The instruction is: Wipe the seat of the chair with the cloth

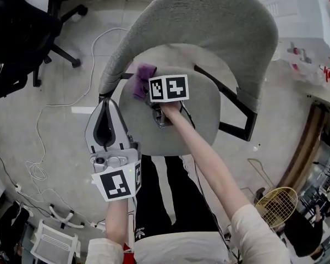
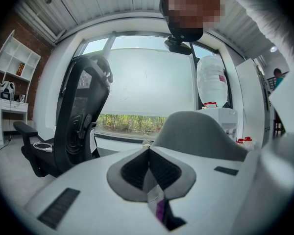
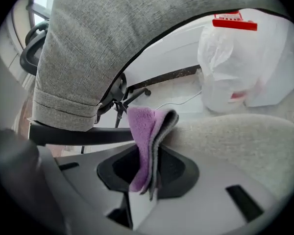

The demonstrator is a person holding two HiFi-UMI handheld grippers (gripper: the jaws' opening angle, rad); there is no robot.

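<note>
So the right gripper (image 3: pixel 149 150) has its jaws clamped on the purple cloth (image 3: pixel 143 131). The cloth is folded over and pinched in the middle, so it sticks up out of the jaws and flops a bit to both sides. In the head view the cloth sits near the back left part of the grey chair's seat (image 1: pixel 203 122), just under the curve of the backrest (image 1: pixel 209 21), about centre frame and a little up. I can't really tell whether the cloth is pressed on the fabric or just over it. The right arm comes in from the lower right corner, stretched nearly straight diagonally across the seat, with the hand (image 1: pixel 170 110) wrapped round the gripper's handle below the marker cube (image 1: pixel 168 88). The left gripper (image 2: pixel 148 153) is pinched closed with nothing in it; its pads meet in a tight line. It's held off the left front edge of the seat, lower left of centre in the head view, pointing up the frame. The left forearm comes up from the bottom edge, tucked close to the body. The person's legs in black trousers with white stripes (image 1: pixel 165 197) are right against the seat's front edge. There's a black office chair (image 1: pixel 22 26) in the upper left corner, a white cable (image 1: pixel 39 147) looping over the floor on the left, and a white plastic bag (image 3: pixel 235 67) behind the seat in the right gripper view.
</note>
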